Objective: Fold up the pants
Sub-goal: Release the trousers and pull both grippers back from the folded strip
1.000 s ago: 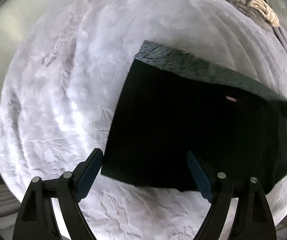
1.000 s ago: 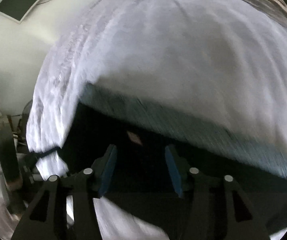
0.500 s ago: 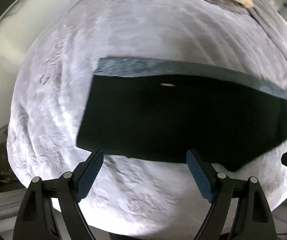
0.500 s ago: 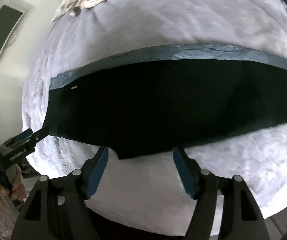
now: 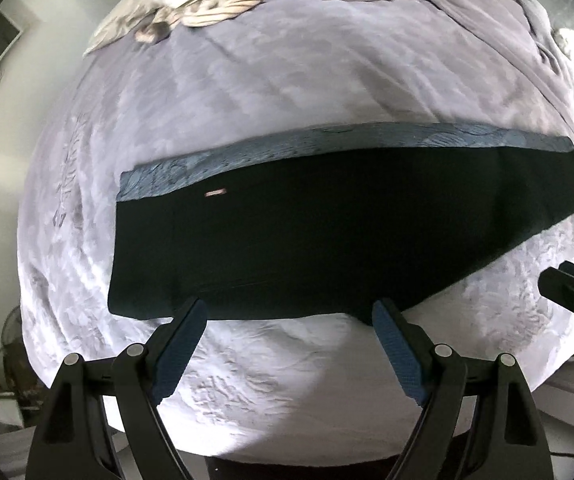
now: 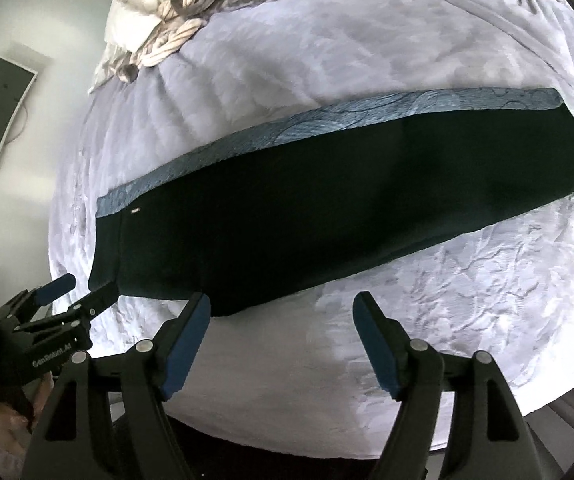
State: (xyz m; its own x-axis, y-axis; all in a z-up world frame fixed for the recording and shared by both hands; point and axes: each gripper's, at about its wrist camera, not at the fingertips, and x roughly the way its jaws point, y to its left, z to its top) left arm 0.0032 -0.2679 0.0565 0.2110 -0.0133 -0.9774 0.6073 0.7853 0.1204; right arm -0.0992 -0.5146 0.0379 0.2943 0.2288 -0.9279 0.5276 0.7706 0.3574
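Both wrist cameras look steeply down from above the near edge of the bed [image 5: 287, 380]. The 2 views share the dark pants [image 5: 327, 240] and the far bedding heap [image 6: 159, 36].

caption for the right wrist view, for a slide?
Open right claw above dark pants laid flat on a pale bedspread; left claw at lower left.

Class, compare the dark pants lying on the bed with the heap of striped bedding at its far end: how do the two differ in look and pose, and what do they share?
The pants are near-black with a blue patterned band along the far edge; the striped bedding is pale with grey and cream.
The pants lie flat in one long strip; the striped bedding is bunched and crumpled.
The pants lie near the bed's front edge; the striped bedding sits at its far end.
Both rest on the lilac bedspread, and no gripper touches either.
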